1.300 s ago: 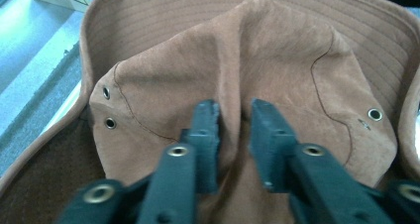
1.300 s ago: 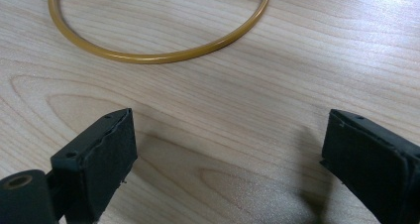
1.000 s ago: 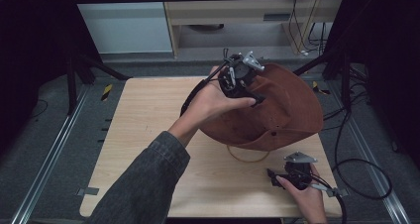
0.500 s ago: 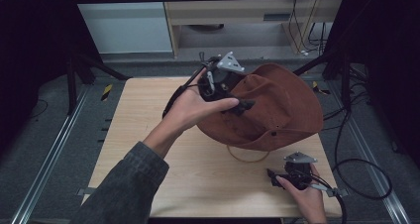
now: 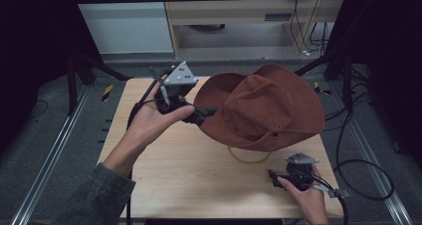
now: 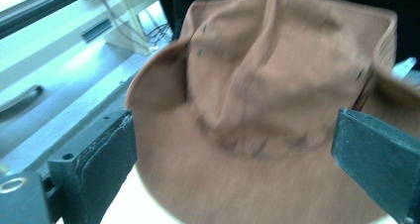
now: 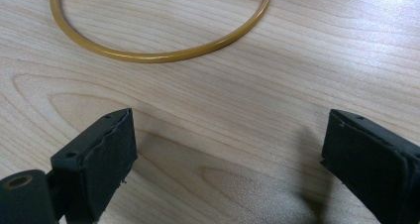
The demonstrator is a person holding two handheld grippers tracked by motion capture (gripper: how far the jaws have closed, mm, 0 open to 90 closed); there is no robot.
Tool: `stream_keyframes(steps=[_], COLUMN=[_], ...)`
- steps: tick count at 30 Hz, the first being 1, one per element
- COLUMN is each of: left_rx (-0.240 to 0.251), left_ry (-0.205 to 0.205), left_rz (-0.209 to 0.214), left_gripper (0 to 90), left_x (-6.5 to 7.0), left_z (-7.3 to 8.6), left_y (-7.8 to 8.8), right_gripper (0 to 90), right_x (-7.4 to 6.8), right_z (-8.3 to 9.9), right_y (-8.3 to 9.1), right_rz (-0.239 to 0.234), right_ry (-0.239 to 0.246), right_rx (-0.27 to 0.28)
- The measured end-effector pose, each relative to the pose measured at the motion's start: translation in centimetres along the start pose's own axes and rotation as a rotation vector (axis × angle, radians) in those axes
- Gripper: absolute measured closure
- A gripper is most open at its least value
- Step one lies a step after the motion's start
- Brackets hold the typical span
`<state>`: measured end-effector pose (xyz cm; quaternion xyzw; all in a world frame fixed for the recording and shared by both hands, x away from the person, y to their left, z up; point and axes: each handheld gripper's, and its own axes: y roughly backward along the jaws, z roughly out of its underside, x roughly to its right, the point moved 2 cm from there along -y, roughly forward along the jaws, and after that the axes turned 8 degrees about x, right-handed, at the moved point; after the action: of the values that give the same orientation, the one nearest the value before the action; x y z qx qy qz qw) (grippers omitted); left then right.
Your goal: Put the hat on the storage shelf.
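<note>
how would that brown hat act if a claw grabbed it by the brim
Probably floppy: the brown hat has a creased crown and a wavy, curling brim, so it may sag. Likely light for its size. It seems propped on a gold ring, so a push could tip it.

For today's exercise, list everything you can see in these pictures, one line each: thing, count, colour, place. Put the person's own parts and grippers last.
Hat: one, reddish brown, wide brim, on the far right part of the table, raised over the ring.
Ring: one, gold, on the table under the hat's near edge.
Table: one, pale wood, centre.
Cabinet: one, beige, beyond the table.
Left gripper: one, black with a grey plate, jaws open after just opening, beside the hat's left brim, nothing between them.
Right gripper: one, black, jaws open, low over the table's near right.
Left hand: one, grey sleeve.
Right hand: one, near right edge.
</note>
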<state>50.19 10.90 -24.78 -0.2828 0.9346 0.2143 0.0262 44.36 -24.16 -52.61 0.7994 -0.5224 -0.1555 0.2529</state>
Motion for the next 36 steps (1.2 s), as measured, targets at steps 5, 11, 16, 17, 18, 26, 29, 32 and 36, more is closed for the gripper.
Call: stream_keyframes(steps=[5,11,16,17,18,26,29,32,36], left_rx=[-0.013,-0.018,-0.074,-0.093,-0.11,-0.212,-0.25,-0.276,-0.29], left_ry=[0.017,0.038,0.062,0.068,0.068,0.123,0.144,0.176,0.218], left_rz=[-0.026,-0.058,-0.067,-0.07,-0.073,-0.114,-0.142,-0.178,-0.242], left_gripper=[2.7,2.6,2.7,2.8,3.0,3.4,3.4,3.4,3.3], left_x=[-0.3,0.1,0.5,0.6,0.7,0.6,0.2,-0.6,-2.0], left_z=[3.5,8.1,12.0,13.1,14.0,20.5,23.0,25.3,27.8], left_y=[1.8,3.8,3.9,3.7,3.5,2.6,2.4,2.5,2.9], right_gripper=[6.9,6.9,6.9,6.9,6.9,6.9,6.9,6.9,6.9], right_x=[0.0,0.0,-0.2,-0.2,-0.1,-0.2,-0.2,-0.2,-0.2], right_z=[0.0,0.0,0.1,0.0,0.1,0.1,0.1,0.1,0.1], right_y=[0.0,0.0,0.0,0.0,0.1,0.1,0.1,0.1,0.1], right_rz=[-0.001,-0.001,-0.005,-0.002,-0.002,-0.002,-0.002,-0.002,-0.002], right_ry=[-0.002,-0.003,-0.021,-0.014,-0.012,-0.015,-0.014,-0.015,-0.015], right_rx=[-0.001,-0.001,-0.004,-0.003,-0.002,-0.003,-0.003,-0.002,-0.003])
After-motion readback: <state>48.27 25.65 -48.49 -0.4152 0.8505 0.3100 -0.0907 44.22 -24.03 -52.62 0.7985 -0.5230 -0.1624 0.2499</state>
